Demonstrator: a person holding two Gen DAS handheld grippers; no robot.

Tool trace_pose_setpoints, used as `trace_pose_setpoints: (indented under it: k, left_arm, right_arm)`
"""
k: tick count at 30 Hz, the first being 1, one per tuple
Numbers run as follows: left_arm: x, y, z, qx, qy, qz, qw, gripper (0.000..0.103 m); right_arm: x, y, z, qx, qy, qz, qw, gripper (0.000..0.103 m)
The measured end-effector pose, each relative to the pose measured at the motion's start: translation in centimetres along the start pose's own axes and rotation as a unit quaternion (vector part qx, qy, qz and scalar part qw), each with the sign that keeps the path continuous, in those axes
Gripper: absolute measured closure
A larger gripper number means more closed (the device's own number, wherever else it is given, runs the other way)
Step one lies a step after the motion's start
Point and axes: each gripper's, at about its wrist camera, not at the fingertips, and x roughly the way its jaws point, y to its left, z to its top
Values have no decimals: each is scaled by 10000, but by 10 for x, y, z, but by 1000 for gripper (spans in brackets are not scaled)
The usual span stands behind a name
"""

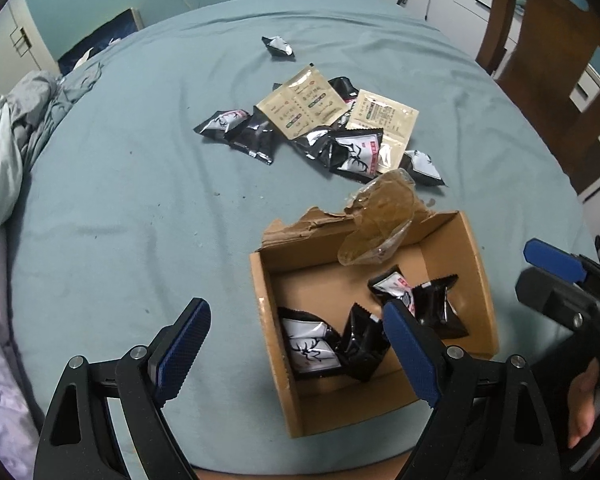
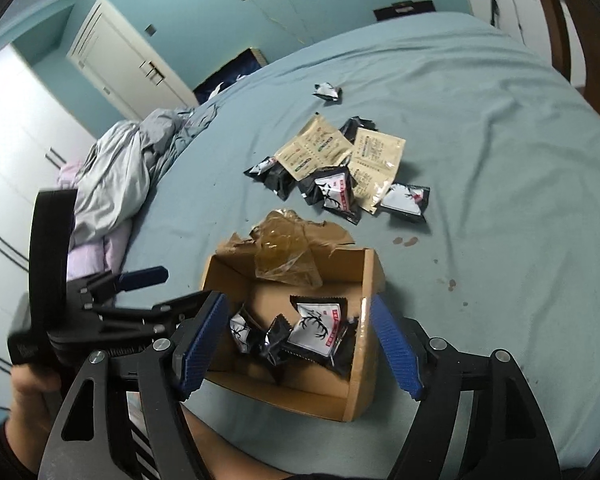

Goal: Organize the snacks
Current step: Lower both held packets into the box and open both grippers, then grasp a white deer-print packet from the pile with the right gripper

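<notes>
Left wrist view. The left gripper (image 1: pixel 296 348), lower centre, has its ribbed blue pads spread wide with nothing between them; one pad hangs over the teal bedsheet (image 1: pixel 120 208), the other over the cardboard box (image 1: pixel 476 280). The box is open-topped, with a torn corrugated flap and a crumpled clear brown film (image 1: pixel 380 220) draped over its far wall. Inside lie glossy black-and-white snack packets (image 1: pixel 312 344) with serrated ends. Above centre, a loose pile of snack packets (image 1: pixel 340 148) mixes with flat beige sachets (image 1: pixel 304 102); a single packet (image 1: pixel 278 46) lies apart, higher up. The right gripper (image 1: pixel 556 260) enters at the right edge.

Right wrist view. The right gripper (image 2: pixel 300 348), jaws spread and empty, hangs over the box (image 2: pixel 370 280), which holds packets (image 2: pixel 316 328). The pile (image 2: pixel 332 196) lies upper centre on the smooth, creased sheet (image 2: pixel 500 160). A rumpled grey blanket (image 2: pixel 112 176) sits at left; the left gripper (image 2: pixel 144 276) shows beside it.
</notes>
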Motion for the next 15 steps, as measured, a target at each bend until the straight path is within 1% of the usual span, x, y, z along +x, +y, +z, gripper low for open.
trace_pose_setpoints:
  k: [3,7,11,15]
  left_arm:
    - [-2,-4,1,59,-20,-51,10000,14]
    - [-3,-2,1,-48,-5,-302,9995,14]
    - [-3,-3,3,-28,-50,-220,9997,14]
    - [1,-5,5,-31,34,-284,9996,14]
  right_arm:
    - [1,-4,1,130,11,-85,9999,30]
    - [-1,-6,3,207,-55,-154,9997,30]
    - [-1,-8,5,288,-71,-162,9994,30]
    - [1,-10,7,260,-61,-287,9992,30]
